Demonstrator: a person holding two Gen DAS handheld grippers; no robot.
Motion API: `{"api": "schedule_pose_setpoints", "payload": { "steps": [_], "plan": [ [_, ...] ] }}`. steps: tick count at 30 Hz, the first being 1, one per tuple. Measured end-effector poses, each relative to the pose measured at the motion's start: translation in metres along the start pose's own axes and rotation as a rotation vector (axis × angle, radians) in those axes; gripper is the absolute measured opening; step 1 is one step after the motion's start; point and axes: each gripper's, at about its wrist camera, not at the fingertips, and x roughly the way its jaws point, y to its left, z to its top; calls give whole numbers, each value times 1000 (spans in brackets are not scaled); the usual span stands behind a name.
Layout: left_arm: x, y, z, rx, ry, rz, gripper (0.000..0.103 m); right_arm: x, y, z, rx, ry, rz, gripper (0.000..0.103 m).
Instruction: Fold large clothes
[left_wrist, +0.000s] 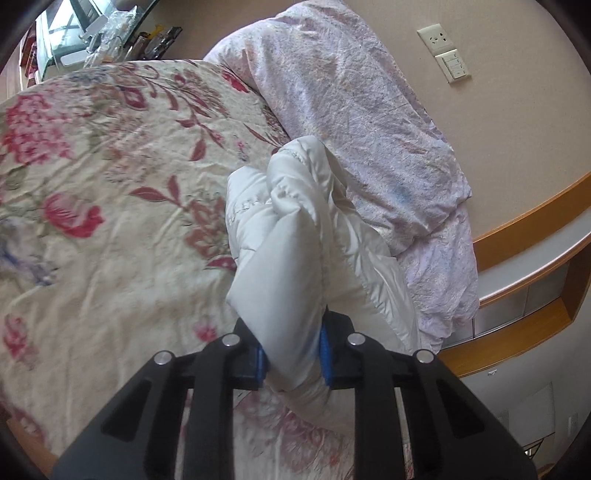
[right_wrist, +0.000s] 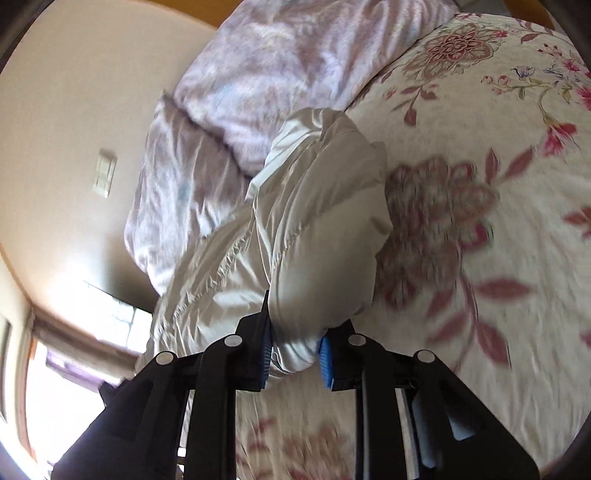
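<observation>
White puffy coat (left_wrist: 295, 236) runs up the frame | left claw (left_wrist: 293, 354), right claw (right_wrist: 295, 350) both squeeze it | flowery bed (left_wrist: 110, 184), beige wall (left_wrist: 517, 110)

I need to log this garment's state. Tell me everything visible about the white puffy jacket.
The white quilted puffy jacket looks like smooth, slightly shiny padded fabric with stitched seams. It is bunched and partly lifted over the floral bedspread, beside the lilac duvet. The left gripper and right gripper each pinch a fold between blue-padded fingers.

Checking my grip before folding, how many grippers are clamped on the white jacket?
2: the left gripper and the right gripper each pinch the white jacket above the bed.
</observation>
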Motion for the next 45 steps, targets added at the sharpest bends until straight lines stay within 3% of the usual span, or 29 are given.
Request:
{"api": "schedule_pose_setpoints", "payload": {
  "steps": [5, 7, 10, 13, 15, 17, 18, 20, 22, 25, 28, 32, 38, 45],
  "plan": [
    [-41, 26, -21, -24, -39, 23, 23, -14, 9, -40, -82, 36, -21, 22],
    [-46, 33, -27, -25, -40, 28, 26, -18, 12, -47, -129, 31, -70, 25],
    [-45, 39, -31, -22, -51, 59, 36, -19, 16, -47, -158, 35, -118, 35],
    [-48, 38, -35, 19, -77, 96, 55, -23, 18, -44, -146, 32, -144, 42],
    [-49, 38, -36, 34, -87, 103, 68, -25, 17, -42, -125, 13, -202, 58],
    [-49, 39, -38, 37, -83, 90, 71, -39, 16, -41, -134, -64, -322, 75],
    [-49, 39, -38, 37, -83, 84, 74, -46, 17, -40, -147, -102, -365, 76],
    [-48, 39, -38, 43, -86, 79, 76, -57, 30, -38, -208, -195, -473, 75],
    [-45, 39, -37, 39, -85, 81, 76, -53, 56, -42, -336, -236, -491, 75],
    [-39, 38, -37, 19, -70, 49, 76, -20, 99, -52, -499, -178, -404, 66],
    [-36, 37, -39, 13, -73, 38, 76, 20, 138, -67, -630, -120, -322, 50],
    [-33, 36, -41, 20, -82, 40, 76, 59, 171, -86, -742, -101, -276, 40],
    [-27, 35, -40, 20, -87, 39, 76, 93, 180, -98, -746, -64, -265, 34],
    [-23, 40, -39, 9, -78, 33, 76, 95, 182, -103, -726, -90, -243, 30]
  ]
}}
